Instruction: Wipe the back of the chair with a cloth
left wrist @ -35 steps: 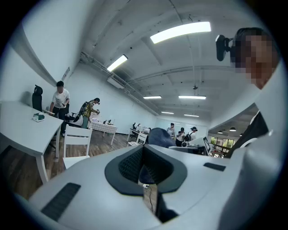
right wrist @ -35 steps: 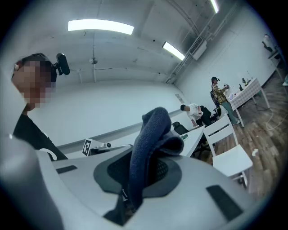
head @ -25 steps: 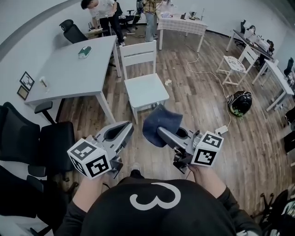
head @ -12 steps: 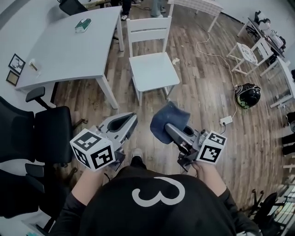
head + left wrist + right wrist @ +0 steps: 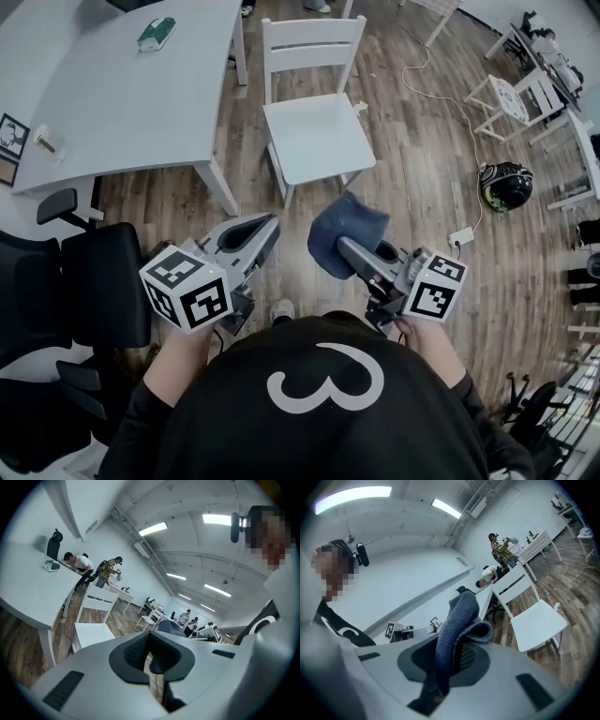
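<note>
The white wooden chair [image 5: 317, 131] stands ahead of me beside the table, its slatted back [image 5: 312, 42] on the far side. My right gripper [image 5: 343, 247] is shut on a dark blue cloth [image 5: 345, 234], which bunches over the jaw tips short of the chair's seat. In the right gripper view the cloth [image 5: 461, 616] rises between the jaws of the right gripper [image 5: 457, 646], with the chair [image 5: 534, 618] off to the right. My left gripper [image 5: 266, 228] is held beside it, shut and holding nothing. In the left gripper view, the left gripper [image 5: 151, 640] points past the chair [image 5: 93, 616].
A grey table [image 5: 112, 103] with a green box [image 5: 155, 35] stands left of the chair. Black office chairs [image 5: 98, 281] are at my left. A helmet [image 5: 506, 183], a white cable with a power strip [image 5: 461, 236] and a small white chair [image 5: 511, 94] lie right. People [image 5: 93, 569] stand far off.
I have come closer to the white chair, which now looks larger and nearer to the grippers. Both grippers keep their pose, and the cloth stays in the right one.
</note>
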`<state>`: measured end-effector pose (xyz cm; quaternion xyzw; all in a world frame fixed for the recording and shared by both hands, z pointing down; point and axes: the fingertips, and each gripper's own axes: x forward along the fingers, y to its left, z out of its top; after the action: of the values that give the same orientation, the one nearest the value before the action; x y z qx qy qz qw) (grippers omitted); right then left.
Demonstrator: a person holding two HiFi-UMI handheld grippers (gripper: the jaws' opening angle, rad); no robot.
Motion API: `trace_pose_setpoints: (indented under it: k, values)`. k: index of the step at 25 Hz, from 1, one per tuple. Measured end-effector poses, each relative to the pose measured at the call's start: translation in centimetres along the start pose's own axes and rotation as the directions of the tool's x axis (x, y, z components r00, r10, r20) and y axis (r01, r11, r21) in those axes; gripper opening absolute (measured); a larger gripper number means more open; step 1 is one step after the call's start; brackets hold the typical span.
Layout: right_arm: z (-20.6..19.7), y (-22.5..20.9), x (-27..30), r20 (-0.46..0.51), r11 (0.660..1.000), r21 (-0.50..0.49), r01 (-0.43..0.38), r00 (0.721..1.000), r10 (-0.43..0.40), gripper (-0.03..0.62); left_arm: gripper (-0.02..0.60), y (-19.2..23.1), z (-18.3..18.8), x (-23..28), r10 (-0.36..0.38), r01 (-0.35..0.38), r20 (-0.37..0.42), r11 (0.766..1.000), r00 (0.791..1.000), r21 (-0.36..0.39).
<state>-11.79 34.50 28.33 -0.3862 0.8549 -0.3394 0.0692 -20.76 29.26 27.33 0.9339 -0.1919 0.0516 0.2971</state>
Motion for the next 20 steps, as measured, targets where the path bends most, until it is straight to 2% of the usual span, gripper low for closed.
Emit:
trace_pose_setpoints:
  k: [4,8,13,20]
  values:
    - [2.0,-1.6,1.1,0.003,1.0,-0.012,-0.006,1.0,0.006,0.051,0.012,1.3,1.8,1.7,-0.001,0.001,0.002,1.0,1.0,0.017]
    - [5.1,-5.1,2.5,0.021,1.0,-0.024,-0.021,1.0,0.021,0.051,0.014,3.4,3.2,4.9,0.013,-0.013,0.0,1.0,1.0,0.023]
    - [9.4,-11.2,5.1,0.006,0.997,-0.011,-0.076,0.997,0.076,0.051,0.014,6.9,5.7,10.7,0.058,-0.058,-0.007,0.998,0.998,0.014]
    - [17.9,-21.6,7.6,-0.04,0.994,0.006,-0.111,0.993,0.111,0.051,0.014,12.4,11.5,21.4,0.126,-0.126,0.0,0.992,0.992,-0.029]
